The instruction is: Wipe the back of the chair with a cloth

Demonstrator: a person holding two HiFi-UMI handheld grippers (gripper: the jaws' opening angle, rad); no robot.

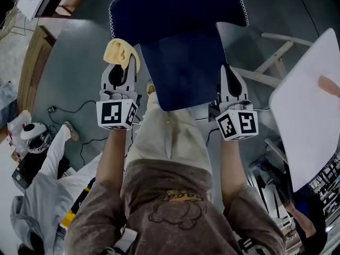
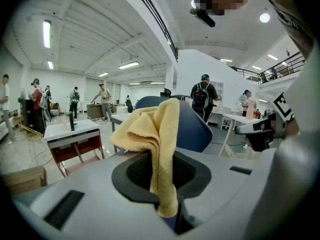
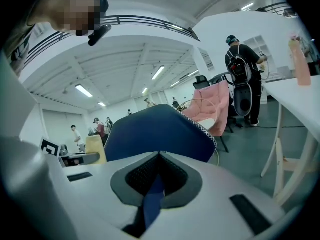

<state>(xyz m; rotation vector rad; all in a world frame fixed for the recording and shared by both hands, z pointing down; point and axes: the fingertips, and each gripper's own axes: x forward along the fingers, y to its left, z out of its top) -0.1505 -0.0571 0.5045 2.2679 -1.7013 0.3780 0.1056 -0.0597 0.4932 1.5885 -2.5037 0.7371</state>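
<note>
"Navy fabric all over, that chair (image 1: 175, 9)? Where is it?"

"Straight in front of the person's legs. The chair back (image 1: 183, 73) is a smooth, dark panel. Beyond it a wider padded part carries a white zigzag seam round its rim."

"And the arms?"

"Both bare forearms (image 1: 111, 158) reach forward and down, level with each other, one on each side of the panel. The left tongs (image 1: 123, 64) sit just beside its left edge, the right tongs (image 1: 226, 70) at its right edge."

"Holding anything?"

"The left pair is clamped on a yellow cloth (image 1: 121, 51), soft and nappy, bunched in folds above the jaws with a tail pinched between them. The right pair is closed on a strip of the navy fabric. Whether the cloth touches the chair, I cannot tell."

"What stands around?"

"A white table (image 1: 308, 116) close on the right, and grey floor (image 1: 74, 73) with black cables (image 1: 79, 110) on the left. Far off in the gripper views, people (image 2: 202, 96) stand among tables, and there is a pink chair (image 3: 215, 109)."
</note>
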